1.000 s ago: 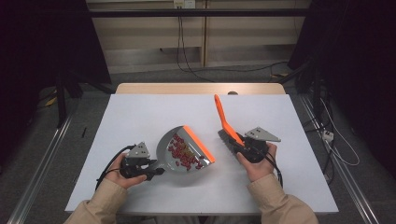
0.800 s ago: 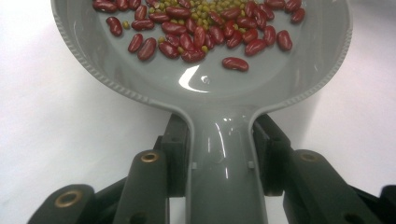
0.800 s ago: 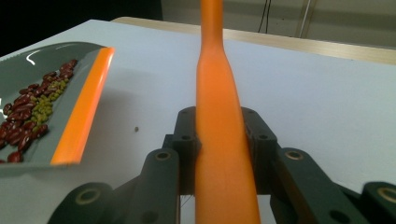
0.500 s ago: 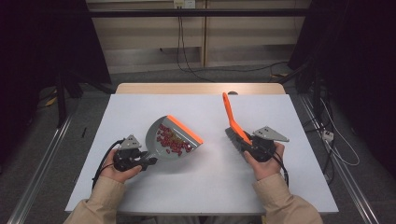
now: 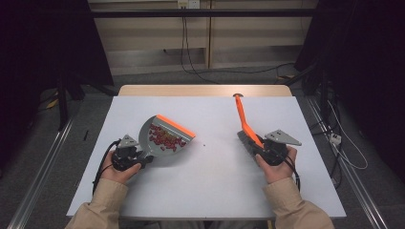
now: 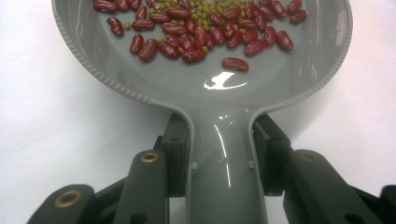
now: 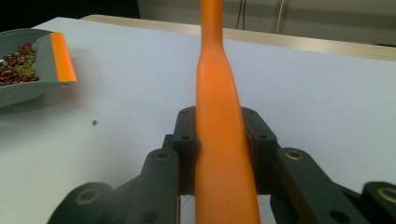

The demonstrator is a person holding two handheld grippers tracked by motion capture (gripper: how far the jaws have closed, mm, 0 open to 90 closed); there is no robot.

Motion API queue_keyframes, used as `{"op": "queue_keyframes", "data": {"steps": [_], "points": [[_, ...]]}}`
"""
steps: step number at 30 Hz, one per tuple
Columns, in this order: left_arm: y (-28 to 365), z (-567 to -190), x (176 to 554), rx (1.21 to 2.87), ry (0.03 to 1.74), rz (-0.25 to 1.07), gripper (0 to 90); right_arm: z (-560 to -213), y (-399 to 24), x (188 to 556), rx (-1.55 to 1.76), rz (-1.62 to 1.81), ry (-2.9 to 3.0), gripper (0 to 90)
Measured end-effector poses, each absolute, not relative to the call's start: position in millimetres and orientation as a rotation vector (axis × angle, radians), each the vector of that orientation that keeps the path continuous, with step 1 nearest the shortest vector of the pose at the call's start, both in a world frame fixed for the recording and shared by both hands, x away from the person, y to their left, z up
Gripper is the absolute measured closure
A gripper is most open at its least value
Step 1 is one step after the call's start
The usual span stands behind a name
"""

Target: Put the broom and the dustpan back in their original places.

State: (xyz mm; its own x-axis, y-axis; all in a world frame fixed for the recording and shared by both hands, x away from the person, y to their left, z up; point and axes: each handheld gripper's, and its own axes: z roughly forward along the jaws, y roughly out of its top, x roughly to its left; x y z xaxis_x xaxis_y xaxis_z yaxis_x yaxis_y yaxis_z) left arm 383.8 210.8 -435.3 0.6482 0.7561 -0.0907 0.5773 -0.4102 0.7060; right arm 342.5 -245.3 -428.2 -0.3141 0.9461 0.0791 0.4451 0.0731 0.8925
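Now farther apart, left claw [image 5: 143, 160] clenched on dustpan [image 5: 162, 143], right claw [image 5: 258, 149] seemingly gripping brush [image 5: 243, 121]

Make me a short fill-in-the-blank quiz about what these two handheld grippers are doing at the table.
1. The left gripper is clamped on the handle of a grey ____.
2. The right gripper grips a brush by its ____ handle.
3. The red beans lie ____ the dustpan.

Missing words: dustpan; orange; inside

Dustpan [image 5: 165, 138] left on table [image 5: 215, 191], beans [image 5: 165, 137] in it; brush [image 5: 244, 121] well apart at right
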Motion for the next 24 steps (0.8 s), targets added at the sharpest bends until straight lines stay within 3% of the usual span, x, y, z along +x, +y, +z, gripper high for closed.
{"op": "queue_keyframes", "data": {"steps": [7, 24], "points": [[213.7, -438.5, 386.8, 2.155, 1.052, 0.303, 63.1, -429.0, -247.1, 343.4, 1.384, 1.194, 1.806, 71.0], [182.3, -437.3, 363.7, 2.343, 0.769, 0.139, 63.0, -434.3, -195.3, 362.1, 1.278, 1.224, 1.881, 71.0]]}}
